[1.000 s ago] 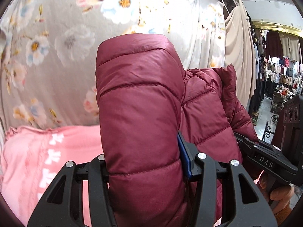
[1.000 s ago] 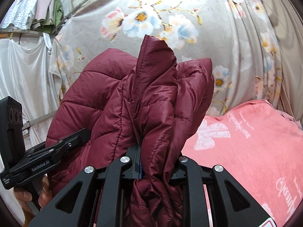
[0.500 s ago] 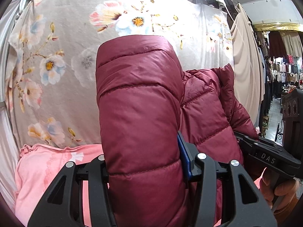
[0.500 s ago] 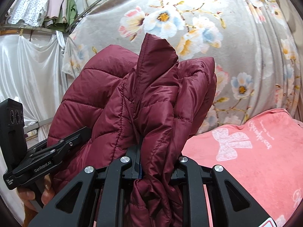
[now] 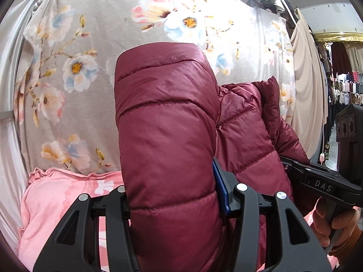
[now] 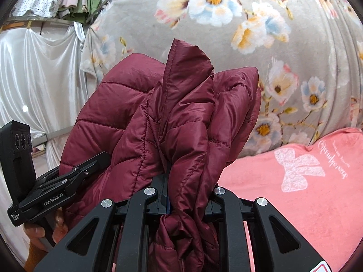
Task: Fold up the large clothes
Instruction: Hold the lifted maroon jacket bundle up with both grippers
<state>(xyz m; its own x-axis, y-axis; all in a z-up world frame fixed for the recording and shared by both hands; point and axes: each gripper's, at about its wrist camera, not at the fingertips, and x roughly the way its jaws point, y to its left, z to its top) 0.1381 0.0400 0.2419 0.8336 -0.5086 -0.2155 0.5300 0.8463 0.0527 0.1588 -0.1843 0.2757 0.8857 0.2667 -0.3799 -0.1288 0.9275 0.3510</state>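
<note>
The dark red quilted jacket point(image 5: 165, 140) is lifted in the air between the two grippers, in front of a flowered grey blanket point(image 5: 68, 52) hanging at the far side. The left gripper point(image 5: 172, 195) is closed on a thick padded fold of the jacket, which rises straight up from its jaws. The right gripper point(image 6: 183, 192) pinches a thinner bunched part of the same jacket point(image 6: 181, 117). Below, near, lies a pink cloth point(image 6: 306, 181) with a white bow print.
</note>
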